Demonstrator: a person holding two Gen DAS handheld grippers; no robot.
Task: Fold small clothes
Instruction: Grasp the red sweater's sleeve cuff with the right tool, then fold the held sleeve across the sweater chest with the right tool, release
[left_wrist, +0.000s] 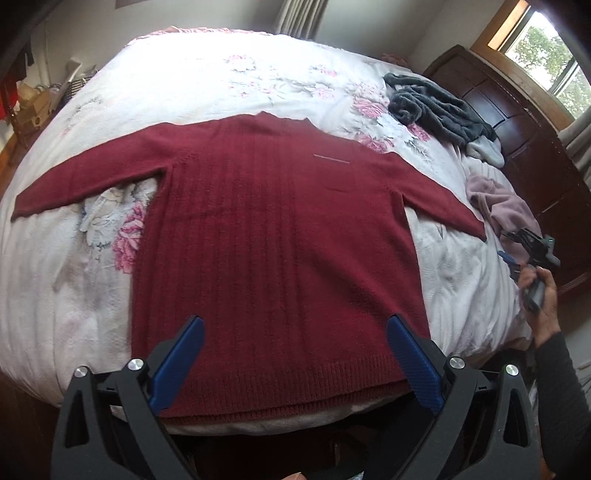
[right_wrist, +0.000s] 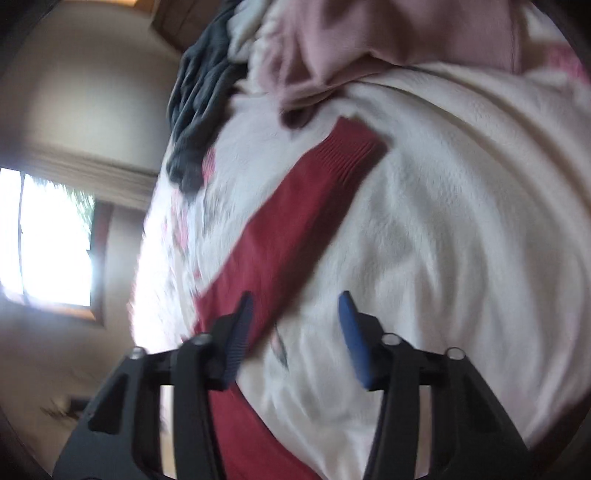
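Red sweater (left_wrist: 273, 236) spread flat on the bed (left_wrist: 74, 288), hem at the near edge, both sleeves out to the sides. Left claw (left_wrist: 295, 358) released, blue pads (left_wrist: 177, 365) wide apart above the hem, touching nothing. Right claw (right_wrist: 295, 332) released too, hovering over the right sleeve (right_wrist: 295, 218) near the bed's right edge, beside grey (left_wrist: 439, 107) and pink (left_wrist: 506, 206) clothes.

- Sweater (left_wrist: 273, 229): dark red knitted cloth, ribbed, matt.
- Bedspread (left_wrist: 207, 85): white fleecy cloth, pink flower print, soft nap.
- Left gripper (left_wrist: 295, 354): matt black plastic frame, blue textured pads, shiny metal pins.
- Right gripper (right_wrist: 295, 332): same black plastic and blue ridged pads.
- Cabinet (left_wrist: 524, 147): dark wood, glossy.
- Grey garment (left_wrist: 436, 107): plush cloth.
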